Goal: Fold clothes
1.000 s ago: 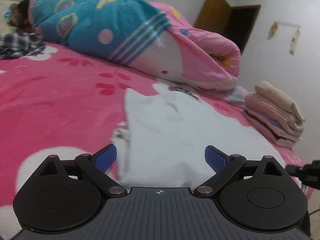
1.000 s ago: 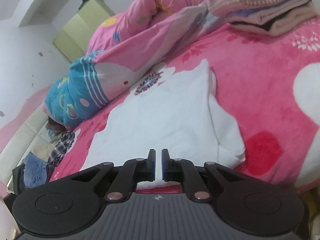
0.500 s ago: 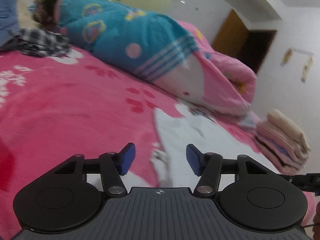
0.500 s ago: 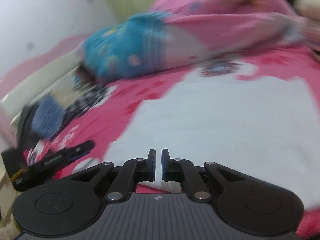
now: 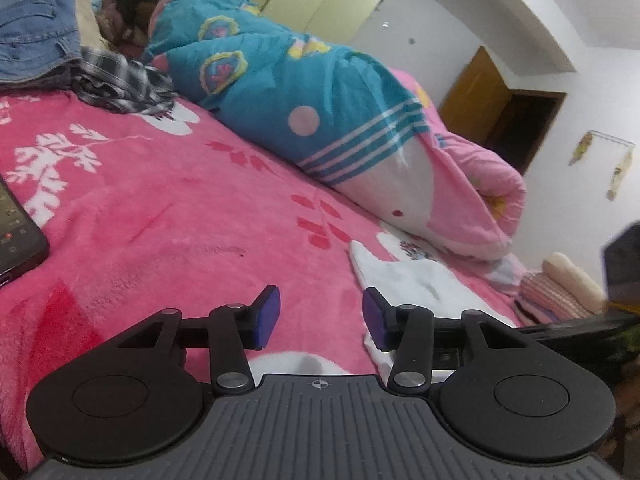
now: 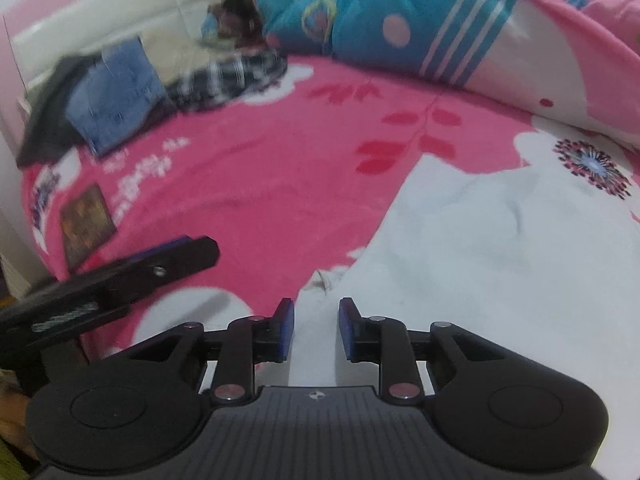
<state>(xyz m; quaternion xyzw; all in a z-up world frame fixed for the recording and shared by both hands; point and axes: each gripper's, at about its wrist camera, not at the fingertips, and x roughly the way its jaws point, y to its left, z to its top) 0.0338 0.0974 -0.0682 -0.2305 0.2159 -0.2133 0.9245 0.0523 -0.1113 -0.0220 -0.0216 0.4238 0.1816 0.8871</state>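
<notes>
While my left gripper [image 5: 319, 316] narrows its half-spread jaws over bare pink blanket [image 5: 168, 216], the white garment [image 6: 500, 248] lies at its two o'clock, nearer my right gripper [image 6: 316, 329], whose empty jaws are parting over the near edge.

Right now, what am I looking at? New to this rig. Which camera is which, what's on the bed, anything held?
No robot: a person carries a two-finger gripper in each hand, each with a fisheye camera looking along its fingers. One view shows the left gripper, jaws closing over bare pink blanket, nothing between them. The other shows the right gripper, jaws opening above the edge of a white garment, not pinching it. Also on the bed: a rolled quilt, jeans, a plaid shirt, folded clothes. Nothing is held.
</notes>
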